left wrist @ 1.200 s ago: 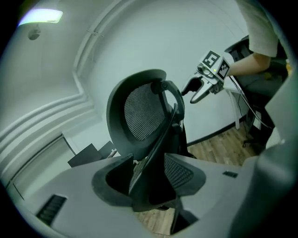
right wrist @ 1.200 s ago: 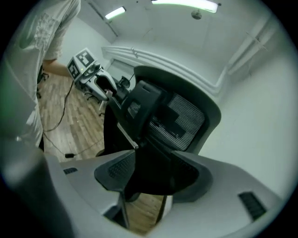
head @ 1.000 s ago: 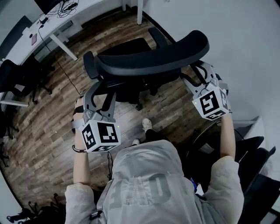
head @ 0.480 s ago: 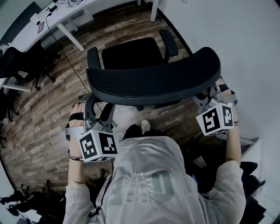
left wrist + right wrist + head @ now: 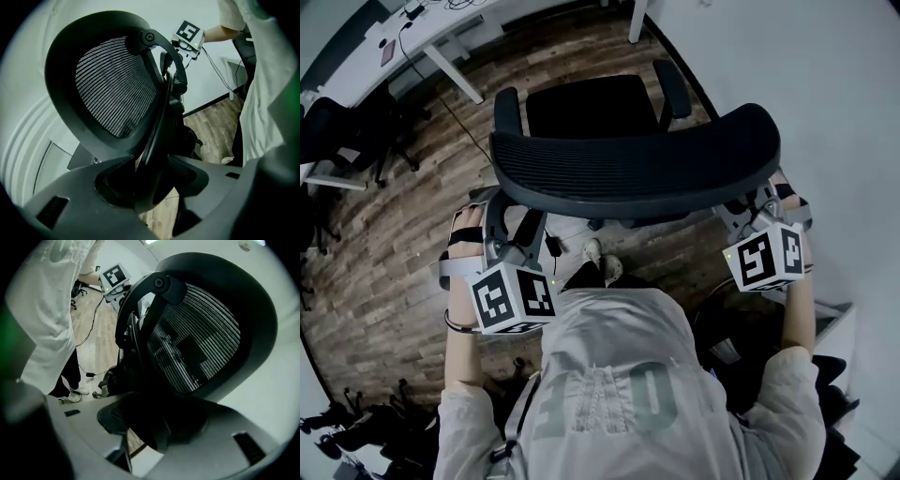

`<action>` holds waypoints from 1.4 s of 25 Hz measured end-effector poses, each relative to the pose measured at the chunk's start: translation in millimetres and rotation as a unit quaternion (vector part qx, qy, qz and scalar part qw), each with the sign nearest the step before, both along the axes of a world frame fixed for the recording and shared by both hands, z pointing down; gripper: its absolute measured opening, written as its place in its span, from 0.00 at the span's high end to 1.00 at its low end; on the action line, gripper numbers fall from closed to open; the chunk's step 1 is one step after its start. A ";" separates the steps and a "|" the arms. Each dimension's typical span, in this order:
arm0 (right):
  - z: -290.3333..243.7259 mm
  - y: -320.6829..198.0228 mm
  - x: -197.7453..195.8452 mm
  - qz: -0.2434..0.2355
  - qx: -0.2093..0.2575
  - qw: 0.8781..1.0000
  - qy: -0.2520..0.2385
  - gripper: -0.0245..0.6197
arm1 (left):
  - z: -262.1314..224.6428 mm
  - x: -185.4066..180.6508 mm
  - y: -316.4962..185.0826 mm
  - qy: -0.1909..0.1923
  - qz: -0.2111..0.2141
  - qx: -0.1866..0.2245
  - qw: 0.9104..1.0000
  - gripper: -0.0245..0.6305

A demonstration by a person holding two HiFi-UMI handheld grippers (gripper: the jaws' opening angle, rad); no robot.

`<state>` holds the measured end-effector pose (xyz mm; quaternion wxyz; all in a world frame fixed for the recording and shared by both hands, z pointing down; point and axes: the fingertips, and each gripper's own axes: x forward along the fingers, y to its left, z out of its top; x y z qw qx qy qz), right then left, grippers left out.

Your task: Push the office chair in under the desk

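Note:
A black mesh-backed office chair stands in front of me, its curved backrest [image 5: 637,173] across the middle of the head view and its seat [image 5: 591,103] beyond. My left gripper [image 5: 514,214] is at the backrest's left end. Its jaws are opening, with the backrest rim [image 5: 154,140] between them. My right gripper [image 5: 752,202] is at the right end, its jaws closing snugly on the rim [image 5: 140,380]. A white desk [image 5: 394,47] stands far off at the upper left.
A white wall [image 5: 825,84] runs close along the chair's right side. Other black chairs [image 5: 337,141] stand at the left on the wood floor [image 5: 403,244]. My feet [image 5: 600,262] and a cable are under the backrest. Dark gear lies at the lower right.
The backrest has swung square across in front of me and looms larger. Both grippers have shifted out to its two ends.

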<state>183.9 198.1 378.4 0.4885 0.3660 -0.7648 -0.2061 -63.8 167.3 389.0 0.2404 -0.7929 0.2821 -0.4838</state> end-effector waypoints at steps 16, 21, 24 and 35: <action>2.6 -107.3 23.2 0.027 0.003 0.999 0.022 0.68 | -3.0 21.0 -94.9 0.007 0.018 0.006 1.000 0.64; 8.8 -147.1 14.8 0.022 0.003 0.999 0.023 0.68 | 2.7 12.4 -134.7 0.006 0.011 0.006 1.000 0.64; 7.1 -176.0 10.1 0.017 0.008 1.000 0.022 0.69 | 0.7 7.9 -165.3 0.007 0.009 0.011 1.000 0.64; 6.5 -282.7 0.9 0.016 0.011 1.000 0.009 0.69 | -1.8 -1.2 -273.6 0.004 0.001 0.025 1.000 0.64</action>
